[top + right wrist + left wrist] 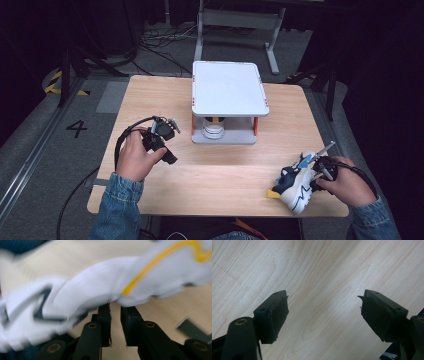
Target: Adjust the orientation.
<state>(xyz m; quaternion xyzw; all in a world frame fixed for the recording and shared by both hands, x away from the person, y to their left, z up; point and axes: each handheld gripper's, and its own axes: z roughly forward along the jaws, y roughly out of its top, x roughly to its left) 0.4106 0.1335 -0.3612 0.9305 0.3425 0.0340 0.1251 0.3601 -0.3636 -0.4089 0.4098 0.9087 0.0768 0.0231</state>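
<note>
From above, our right gripper (314, 172) sits at the heel of the white and navy sneaker (294, 186), near the table's (210, 170) edge. Our left gripper (323, 312) is spread wide over bare wood. Up close, our right gripper's jaws stand nearly together just under the sneaker's sole (100, 290), pinching nothing. We think we are grabbing it; next we must pinch its edge firmly.

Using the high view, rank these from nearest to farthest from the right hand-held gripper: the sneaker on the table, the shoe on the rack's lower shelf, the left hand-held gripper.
1. Sneaker: right beside the right hand-held gripper, at the table's near right corner.
2. Shoe on the lower shelf: under the white rack, mid-table.
3. Left hand-held gripper: across the table, on its left side.
</note>
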